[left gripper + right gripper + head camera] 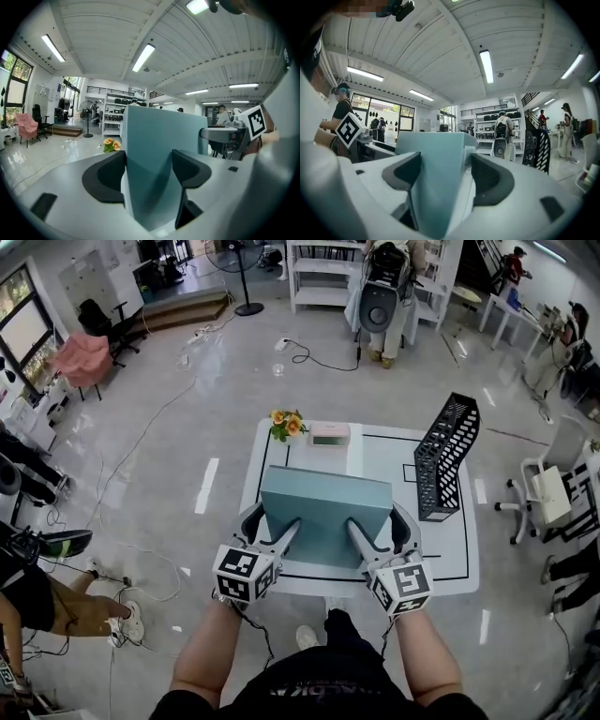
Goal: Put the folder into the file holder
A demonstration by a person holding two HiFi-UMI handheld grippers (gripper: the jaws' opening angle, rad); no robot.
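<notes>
Two grippers are clamped on one teal folder (pixel 323 512): the left gripper (pixel 284 538) is shut on its near-left edge and the right gripper (pixel 359 538) on its near-right edge, with the folder's thickness pinched between the pads in both gripper views. The folder is held over the near middle of the white table (pixel 450 554), with its long side running left to right. Whether its far edge rests on the table can't be told.

One black mesh file holder (pixel 448 457) is stood at the far right of the table, well apart from the folder, with its long axis running roughly near to far. So it's the right gripper that's nearer, and the folder probably has to be swung right and turned to line up with the opening.

Also counted: one bunch of flowers (pixel 287 424) and one pink box (pixel 329 433) at the far edge.
</notes>
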